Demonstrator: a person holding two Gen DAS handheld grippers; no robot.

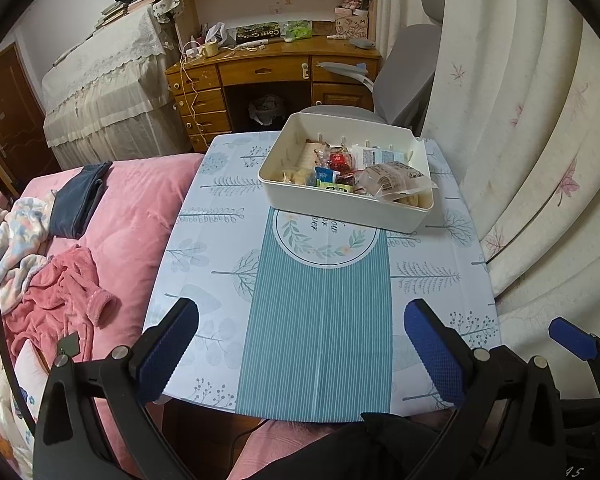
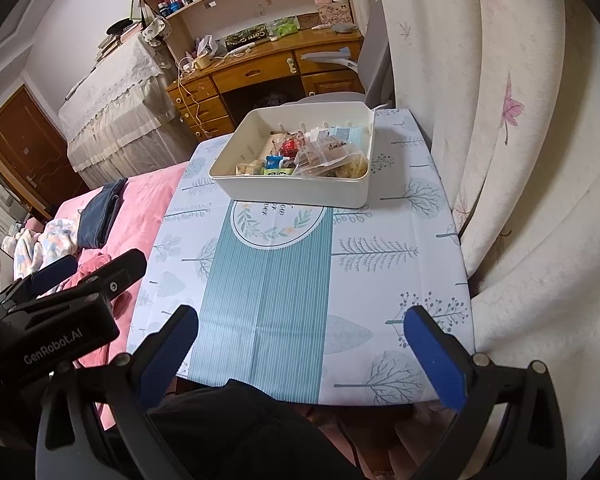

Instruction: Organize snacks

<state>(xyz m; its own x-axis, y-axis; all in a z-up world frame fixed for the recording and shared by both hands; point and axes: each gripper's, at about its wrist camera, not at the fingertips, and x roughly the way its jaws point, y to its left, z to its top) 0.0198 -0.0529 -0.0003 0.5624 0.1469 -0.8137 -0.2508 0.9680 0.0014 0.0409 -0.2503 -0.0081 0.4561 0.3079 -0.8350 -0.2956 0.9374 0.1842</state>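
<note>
A white plastic bin (image 1: 342,210) stands at the far side of the small table (image 1: 308,320), also in the right wrist view (image 2: 296,192). It holds several wrapped snacks (image 1: 340,168), with a clear bread bag (image 1: 396,184) on the right side. My left gripper (image 1: 300,344) is open and empty, held over the table's near edge. My right gripper (image 2: 300,350) is open and empty, also at the near edge, beside the left one. No snack lies loose on the tablecloth.
A pink bed (image 1: 112,248) with clothes lies left of the table. Cream curtains (image 1: 540,160) hang close on the right. A wooden desk (image 1: 272,76) and a grey chair (image 1: 404,80) stand behind the table.
</note>
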